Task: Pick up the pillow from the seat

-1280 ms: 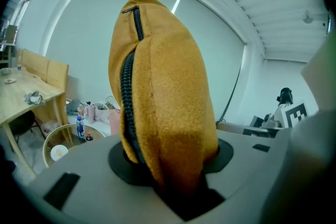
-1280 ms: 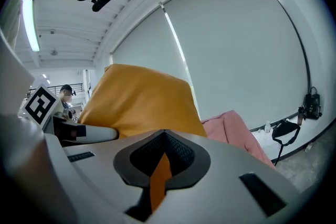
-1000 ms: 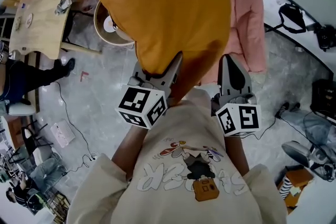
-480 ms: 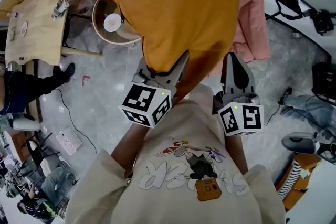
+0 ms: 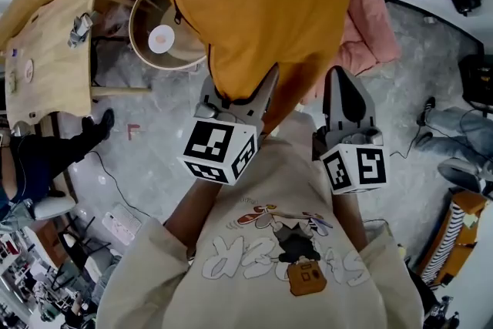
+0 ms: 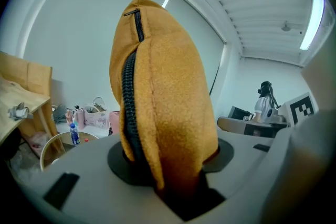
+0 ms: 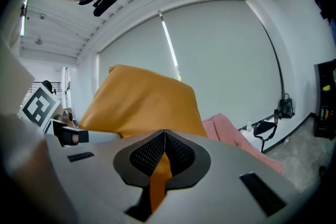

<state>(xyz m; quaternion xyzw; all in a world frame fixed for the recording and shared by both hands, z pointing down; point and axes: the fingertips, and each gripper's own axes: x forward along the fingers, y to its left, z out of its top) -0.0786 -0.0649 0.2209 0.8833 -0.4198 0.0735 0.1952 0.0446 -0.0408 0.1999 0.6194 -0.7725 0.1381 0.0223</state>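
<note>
pillow (image 5: 262, 4) held up ahead of both tools — left gripper (image 5: 240, 92) pinches its zip corner, right gripper (image 5: 343, 81) clamps a thin edge (pick-up looks done).

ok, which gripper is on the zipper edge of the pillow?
The left gripper: it clamps the thick edge of the orange pillow right beside the black zipper. The right gripper pinches only a thin plain fold.

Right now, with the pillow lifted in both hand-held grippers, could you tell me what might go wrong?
1. The right hand-held gripper pinches only a thin fold of the pillow; that fold may slip out.
2. The left hand-held gripper bites a thick bulge beside the zipper, which could squeeze free.
</note>
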